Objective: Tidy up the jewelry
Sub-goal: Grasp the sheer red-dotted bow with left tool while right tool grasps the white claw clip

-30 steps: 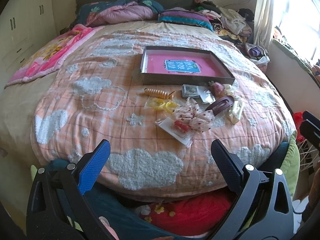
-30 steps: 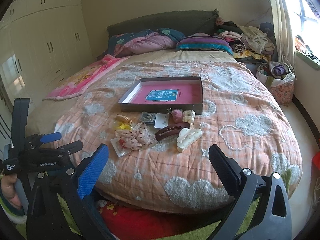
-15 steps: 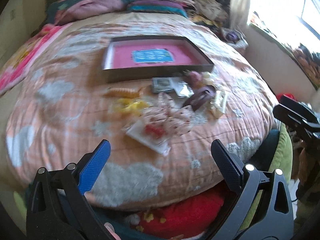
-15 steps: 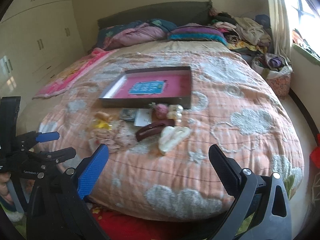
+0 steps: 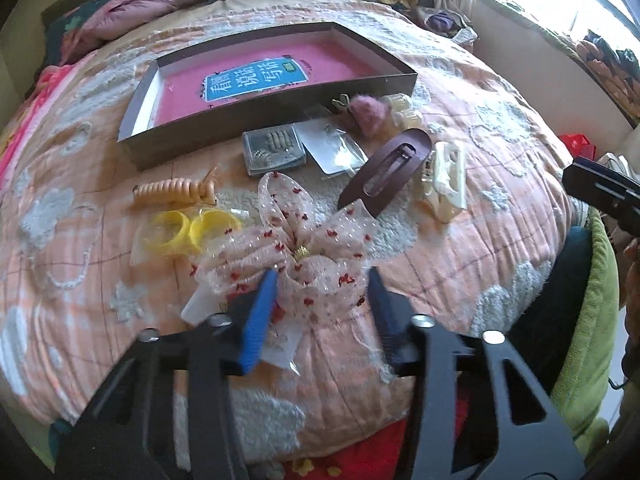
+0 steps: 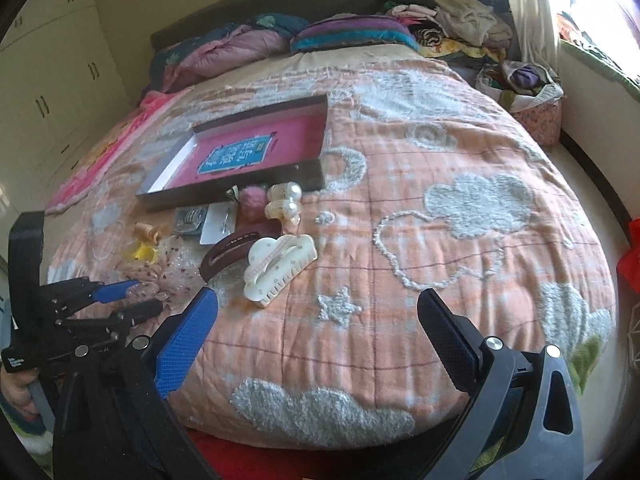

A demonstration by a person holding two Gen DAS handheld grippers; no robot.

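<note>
On bed quilt (image 6: pixel 460 152), jewelry pile sits just in front of pink-bottomed box (image 5: pixel 276 116). Left gripper (image 5: pixel 320 292) has fingers on both sides of spotted lace bow (image 5: pixel 296 240), partly closed, bow between them; cannot tell if squeezing yet. Right gripper (image 6: pixel 316 332) wide apart, holding nothing, near white cloud clip (image 6: pixel 276 268). Could go wrong: bow is soft, floppy, may slip out. Card packet (image 5: pixel 208 308) under bow might get pinched too. Brown clip (image 5: pixel 388 168) touching bow may get dragged.
</note>
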